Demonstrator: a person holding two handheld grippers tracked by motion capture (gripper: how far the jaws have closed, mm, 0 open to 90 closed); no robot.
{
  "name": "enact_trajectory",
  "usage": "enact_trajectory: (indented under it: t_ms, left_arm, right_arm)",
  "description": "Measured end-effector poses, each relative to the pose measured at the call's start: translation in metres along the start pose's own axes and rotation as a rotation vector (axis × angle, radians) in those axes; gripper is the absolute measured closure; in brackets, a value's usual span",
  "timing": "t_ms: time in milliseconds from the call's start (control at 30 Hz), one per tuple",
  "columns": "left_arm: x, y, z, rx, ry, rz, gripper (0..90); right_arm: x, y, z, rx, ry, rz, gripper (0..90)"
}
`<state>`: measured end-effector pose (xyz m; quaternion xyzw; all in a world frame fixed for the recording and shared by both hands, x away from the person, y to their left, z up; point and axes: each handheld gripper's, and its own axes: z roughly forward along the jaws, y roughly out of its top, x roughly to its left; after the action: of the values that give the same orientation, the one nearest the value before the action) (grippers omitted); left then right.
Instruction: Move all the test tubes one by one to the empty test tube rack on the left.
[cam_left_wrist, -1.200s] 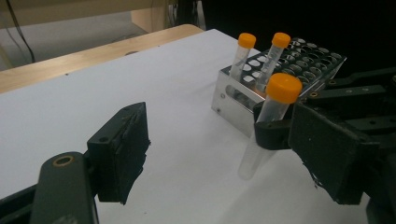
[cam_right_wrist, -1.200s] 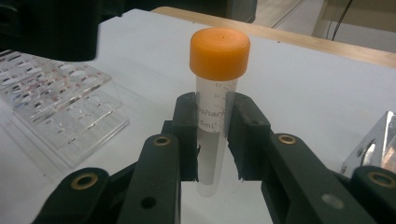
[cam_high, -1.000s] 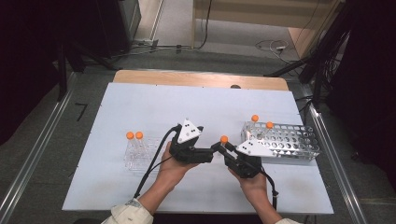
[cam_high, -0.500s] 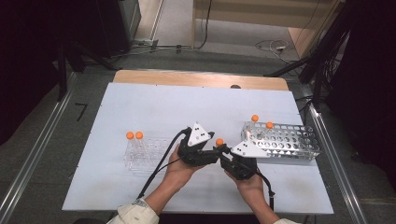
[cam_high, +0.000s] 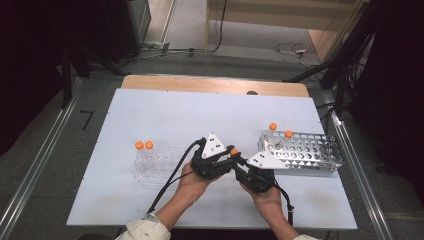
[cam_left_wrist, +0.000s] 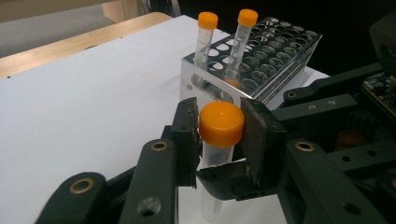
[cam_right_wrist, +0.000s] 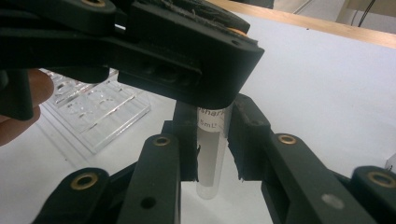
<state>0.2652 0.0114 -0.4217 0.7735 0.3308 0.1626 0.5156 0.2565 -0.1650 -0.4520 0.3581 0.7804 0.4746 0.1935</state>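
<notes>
In the high view the held tube (cam_high: 233, 151) shows little more than its orange cap between the two grippers, and in the right gripper view its top is hidden behind the left gripper (cam_right_wrist: 187, 60). It stands upright above the white table (cam_high: 165, 112): the left gripper's (cam_left_wrist: 219, 135) jaws have just closed onto the cap, while the right gripper (cam_right_wrist: 212, 140) clamps the clear body lower down. Five tubes in all: this one, two in the clear rack (cam_high: 150, 167), two in the metal rack (cam_high: 305, 150)
</notes>
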Motion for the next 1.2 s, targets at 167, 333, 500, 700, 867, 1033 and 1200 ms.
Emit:
enact_trajectory:
  t_ms: [167,333,500,700,867,1033,1200]
  left_arm:
    - [0.0,0.0,-0.001,-0.003,0.008,0.008,70.4]
    - [0.001,0.001,-0.005,-0.01,0.016,0.015,70.5]
    - [0.004,0.006,-0.016,-0.027,0.022,0.011,70.6]
    - [0.013,0.011,-0.032,-0.046,0.061,-0.004,70.6]
    - [0.025,0.013,-0.046,-0.07,0.086,-0.034,70.6]
    - [0.033,0.013,-0.062,-0.091,0.103,-0.044,70.6]
    - [0.044,0.012,-0.079,-0.106,0.133,-0.057,70.6]
  right_arm:
    - [0.0,0.0,0.0,-0.001,0.005,0.002,70.3]
    - [-0.003,0.001,-0.001,-0.001,0.037,0.022,45.2]
    - [-0.008,0.0,0.001,0.017,0.032,0.054,25.3]
    - [-0.012,-0.001,-0.003,-0.002,0.061,0.066,18.5]
    - [-0.009,-0.001,-0.006,-0.011,0.091,0.038,15.2]
    - [-0.011,-0.003,-0.006,-0.002,0.078,0.044,14.2]
    - [-0.014,-0.004,-0.006,0.007,0.067,0.05,14.2]
